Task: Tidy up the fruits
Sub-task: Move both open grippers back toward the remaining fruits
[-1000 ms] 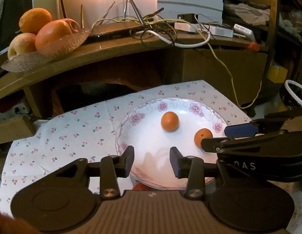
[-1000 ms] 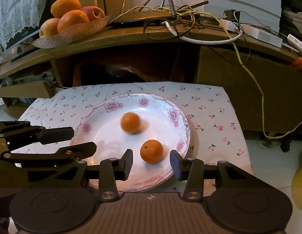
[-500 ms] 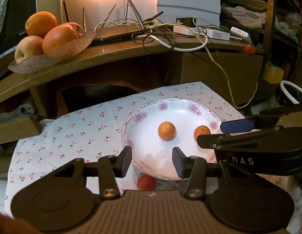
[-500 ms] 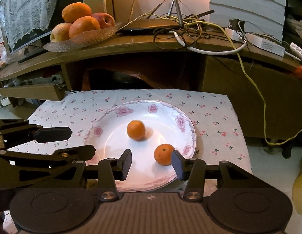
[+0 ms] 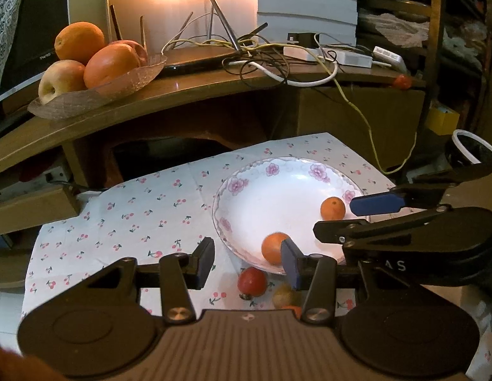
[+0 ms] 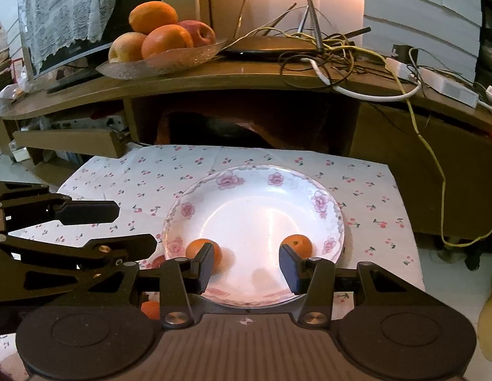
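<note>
Right wrist view: two round tangerines (image 6: 204,249) apart on plate (image 6: 336,219)

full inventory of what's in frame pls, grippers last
plate: 1, white with pink flowers, on the cloth
small oranges: 2, orange, in the plate near its front rim
small red fruit: 1, red, on the cloth just outside the plate
yellowish fruit: 1, partly hidden, beside the red one
cloth: 1, white with cherry print, under the plate
glass dish: 1, clear, on the wooden shelf
large fruit in dish: 4, two orange, two apple-like
cables: tangle, yellow, white, dark, on the shelf
left hand-held gripper: 1, black, open, empty
right hand-held gripper: 1, black, open, empty, over the plate
</note>
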`<state>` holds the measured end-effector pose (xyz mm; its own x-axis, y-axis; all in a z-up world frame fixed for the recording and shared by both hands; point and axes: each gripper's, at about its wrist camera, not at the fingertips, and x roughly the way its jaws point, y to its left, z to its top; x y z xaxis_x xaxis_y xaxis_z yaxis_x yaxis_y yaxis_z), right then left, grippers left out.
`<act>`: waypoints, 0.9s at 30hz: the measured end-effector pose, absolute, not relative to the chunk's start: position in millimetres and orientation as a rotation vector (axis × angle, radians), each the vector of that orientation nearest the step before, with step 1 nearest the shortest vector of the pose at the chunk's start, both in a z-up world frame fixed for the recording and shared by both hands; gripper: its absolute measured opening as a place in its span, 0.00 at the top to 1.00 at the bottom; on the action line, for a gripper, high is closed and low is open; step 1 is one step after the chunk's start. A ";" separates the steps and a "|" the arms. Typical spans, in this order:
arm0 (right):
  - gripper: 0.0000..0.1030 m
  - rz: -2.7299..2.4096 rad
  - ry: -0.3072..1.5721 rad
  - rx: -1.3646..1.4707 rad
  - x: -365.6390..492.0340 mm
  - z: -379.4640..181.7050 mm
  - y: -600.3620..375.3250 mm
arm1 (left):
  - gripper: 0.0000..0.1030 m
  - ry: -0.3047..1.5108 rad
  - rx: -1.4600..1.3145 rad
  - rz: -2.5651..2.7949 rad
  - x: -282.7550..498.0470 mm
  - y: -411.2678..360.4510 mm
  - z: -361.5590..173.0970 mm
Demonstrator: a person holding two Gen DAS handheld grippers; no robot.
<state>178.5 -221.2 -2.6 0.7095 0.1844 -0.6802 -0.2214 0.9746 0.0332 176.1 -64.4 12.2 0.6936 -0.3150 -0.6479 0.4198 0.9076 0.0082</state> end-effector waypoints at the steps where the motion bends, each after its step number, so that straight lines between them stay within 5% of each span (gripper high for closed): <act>1: 0.54 0.229 0.750 -0.056 177.8 -2.9 -220.0 | 0.51 0.691 0.163 -0.412 174.6 -63.4 12.2; 27: 0.49 0.340 0.807 -0.094 154.8 -10.6 -190.0 | 0.51 0.761 0.237 -0.514 126.6 -17.7 -6.1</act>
<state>154.8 -190.0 -10.6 0.6408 0.2623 -0.7215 -0.3336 0.9416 0.0460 126.6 -17.7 -6.1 0.6089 -0.3568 -0.7085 0.5239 0.8515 0.0214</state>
